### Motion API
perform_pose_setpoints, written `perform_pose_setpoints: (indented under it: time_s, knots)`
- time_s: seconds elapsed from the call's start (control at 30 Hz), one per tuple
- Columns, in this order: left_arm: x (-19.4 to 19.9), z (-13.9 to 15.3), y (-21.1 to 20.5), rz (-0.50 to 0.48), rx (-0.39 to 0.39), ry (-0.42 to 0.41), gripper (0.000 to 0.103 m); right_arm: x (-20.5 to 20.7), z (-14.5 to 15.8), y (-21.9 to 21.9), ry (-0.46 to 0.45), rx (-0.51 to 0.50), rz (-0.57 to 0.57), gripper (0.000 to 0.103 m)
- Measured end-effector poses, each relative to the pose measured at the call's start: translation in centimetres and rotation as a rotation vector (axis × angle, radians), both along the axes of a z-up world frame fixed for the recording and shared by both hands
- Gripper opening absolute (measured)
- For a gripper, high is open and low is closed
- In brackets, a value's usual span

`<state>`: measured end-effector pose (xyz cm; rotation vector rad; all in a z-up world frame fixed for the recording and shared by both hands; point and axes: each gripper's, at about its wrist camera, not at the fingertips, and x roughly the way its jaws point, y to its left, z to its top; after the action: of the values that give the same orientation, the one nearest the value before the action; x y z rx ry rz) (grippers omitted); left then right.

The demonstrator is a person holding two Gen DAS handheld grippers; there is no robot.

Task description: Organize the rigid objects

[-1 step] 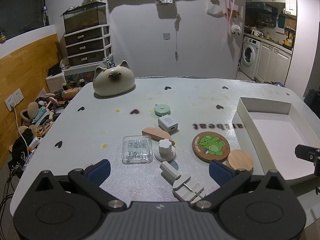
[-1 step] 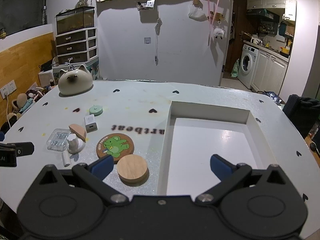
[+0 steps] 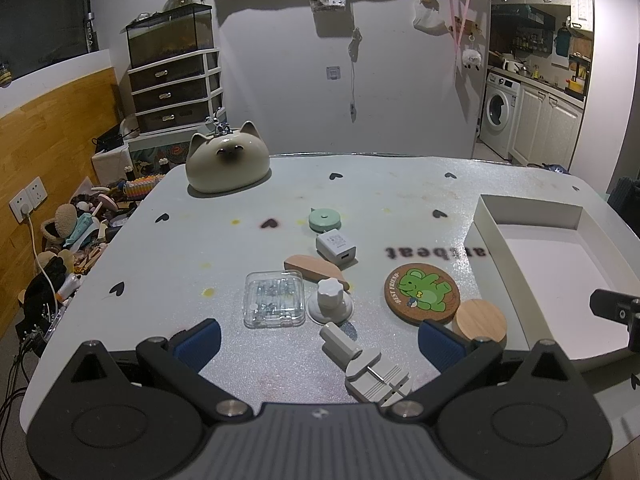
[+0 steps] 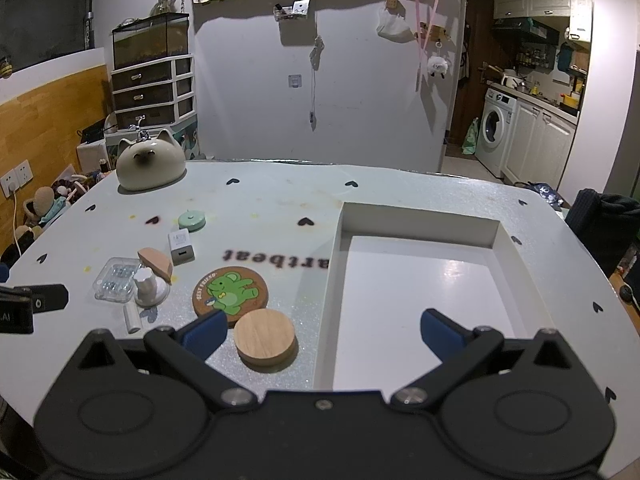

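Nothing has shifted since the earlier frames. On the pale tabletop (image 3: 180,248) the left gripper (image 3: 318,338) hovers spread wide, grasping nothing, over a clear case (image 3: 275,300), white knob (image 3: 330,301) and, visible whole only in its view, a grey tool (image 3: 366,368). Rightward lie the frog coaster (image 4: 231,291) and wooden disc (image 4: 265,339). The right gripper (image 4: 322,330), likewise released, straddles the white tray's (image 4: 334,264) edge.

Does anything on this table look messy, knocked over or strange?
Nothing is spilled or broken. The small items sit in a loose huddle left of the empty white tray. One oddity: the wooden half-disc leans tilted against the white knob rather than lying flat. The table's printed lettering reads upside down from here.
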<state>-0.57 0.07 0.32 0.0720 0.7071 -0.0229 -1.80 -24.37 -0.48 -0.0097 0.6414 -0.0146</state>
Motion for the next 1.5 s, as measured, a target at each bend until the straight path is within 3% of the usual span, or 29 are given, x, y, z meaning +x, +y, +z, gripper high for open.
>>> perform_pose_setpoints:
  time_s: [0.47, 0.77, 1.1, 1.5]
  knots:
    - [0.0, 0.0, 0.0, -0.001, 0.001, 0.000, 0.103, 0.2, -0.2, -0.1, 0.001, -0.002, 0.008, 0.103]
    - [2.2, -0.8, 0.8, 0.010, -0.004, -0.011, 0.103, 0.6, 0.1, -0.1, -0.009, -0.011, -0.011, 0.103]
    - [5.8, -1.0, 2.2, 0.037, 0.009, -0.027, 0.103, 2.0, 0.3, -1.9, -0.029, -0.012, -0.128, 0.103]
    - [9.6, -4.3, 2.9, -0.041, 0.003, 0.079, 0.103, 3.6, -1.6, -9.7, 0.024, -0.134, -0.401, 0.103]
